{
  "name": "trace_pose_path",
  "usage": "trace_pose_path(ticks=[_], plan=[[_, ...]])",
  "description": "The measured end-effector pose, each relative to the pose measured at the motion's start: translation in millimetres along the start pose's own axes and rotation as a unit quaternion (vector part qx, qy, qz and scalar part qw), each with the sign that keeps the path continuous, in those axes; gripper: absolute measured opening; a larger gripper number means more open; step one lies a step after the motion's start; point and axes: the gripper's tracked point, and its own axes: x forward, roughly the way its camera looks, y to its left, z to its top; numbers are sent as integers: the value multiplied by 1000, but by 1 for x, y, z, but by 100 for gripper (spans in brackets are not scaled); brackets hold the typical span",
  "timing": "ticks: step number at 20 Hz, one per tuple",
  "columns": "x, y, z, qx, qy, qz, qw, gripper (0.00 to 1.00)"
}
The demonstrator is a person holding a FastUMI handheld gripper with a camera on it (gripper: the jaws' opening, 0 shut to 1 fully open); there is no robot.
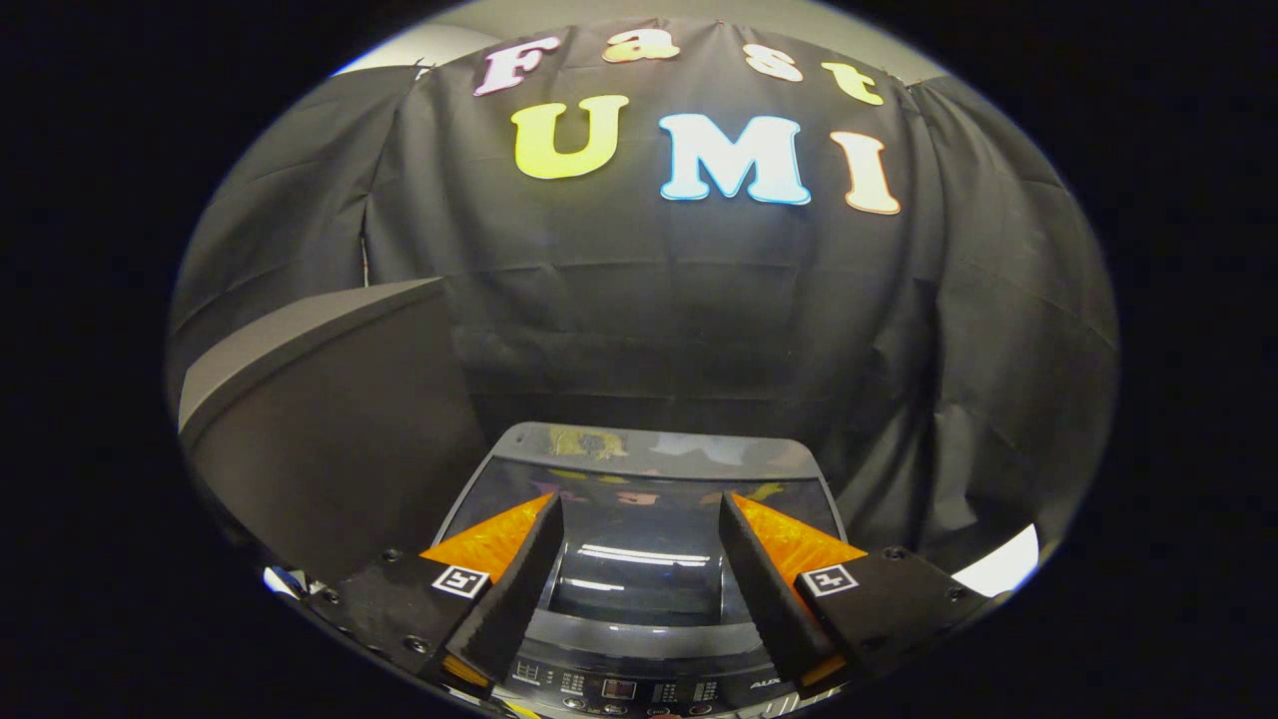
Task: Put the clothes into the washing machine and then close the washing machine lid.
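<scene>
- Two black fingers (pixel 524 589) with orange wedge-shaped backs sit nearest the camera, each with a small square black-and-white marker near its base.
- They stand wide apart and hold nothing; the gap between them is open, so the gripper (pixel 639 509) is plainly spread.
- Below and between them lies the washing machine (pixel 639 649), seen from above and from its front.
- Its control panel (pixel 624 687) runs along the near edge, with small buttons and a little display (too small to make out).
- Beyond the panel, the dark glossy lid (pixel 639 559) lies flat over the opening, shut, with light streaks and colours reflected in it.
- Both fingertips reach over the lid's surface; whether they touch it cannot be told.
- A grey strip (pixel 649 449) forms the machine's far edge, just past the fingertips.
- Clothes: none can be made out on top of the machine, and the lid is too dark and reflective to see through.
- Off to the left of the machine stands a large dark box (pixel 329 439) with a lighter grey top edge, rising higher than the lid.
- Black cloth (pixel 699 320) hangs behind the machine and the box, falling in folds.
</scene>
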Motion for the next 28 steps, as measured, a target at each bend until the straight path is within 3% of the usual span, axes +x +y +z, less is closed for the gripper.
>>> trace_pose_path(ticks=[7, 12, 19, 28], plan=[[-35, 11, -39, -32, -23, 13, 999, 98], [-99, 13, -34, -22, -97, -4, 995, 99], [-203, 34, -50, 2, -153, -9, 988, 99], [-321, 25, -52, 48, -198, -83, 975, 99]])
